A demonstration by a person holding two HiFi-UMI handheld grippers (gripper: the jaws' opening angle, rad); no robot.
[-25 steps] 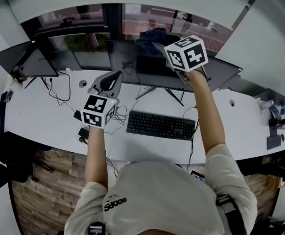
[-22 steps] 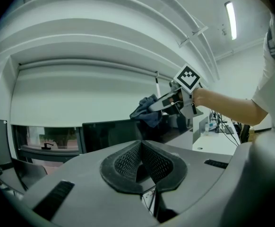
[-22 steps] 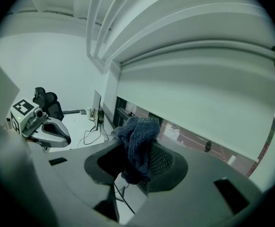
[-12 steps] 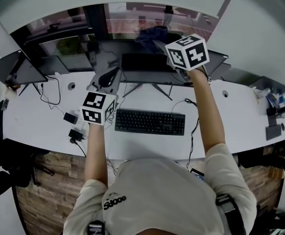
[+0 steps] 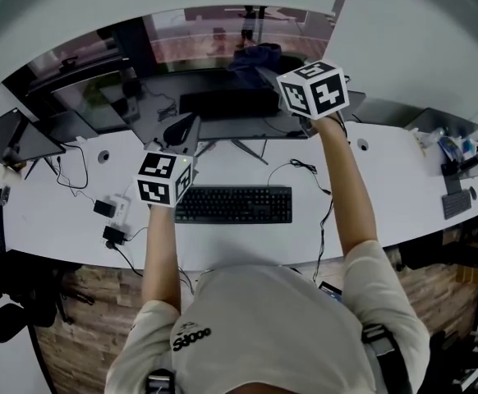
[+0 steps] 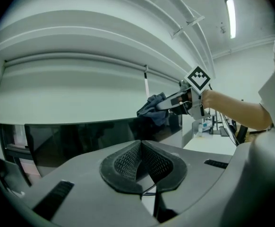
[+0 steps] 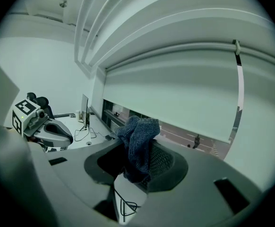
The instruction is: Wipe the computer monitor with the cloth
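dark blue knitted cloth [image 7: 138,144] is clamped between the jaws of the right gripper [image 7: 136,170]; the jaws are closed on its lower part and the rest bunches up above the pads. in the head view the right gripper [image 5: 265,74] is held out at arm's length over the white desk [image 5: 387,195], with the cloth [image 5: 255,57] at its tip, at the upper edge of the computer monitor [image 5: 222,105]. the left gripper view shows the cloth [image 6: 154,109] overlapping the top edge of the dark monitor [image 6: 81,136] screen towards its right end; contact with the glass cannot be confirmed. the left gripper [image 6: 141,162] has its ribbed pads pressed together with nothing between them. it is held lower and nearer the person, in front of the monitor and above the far edge of the black keyboard [image 5: 233,204].
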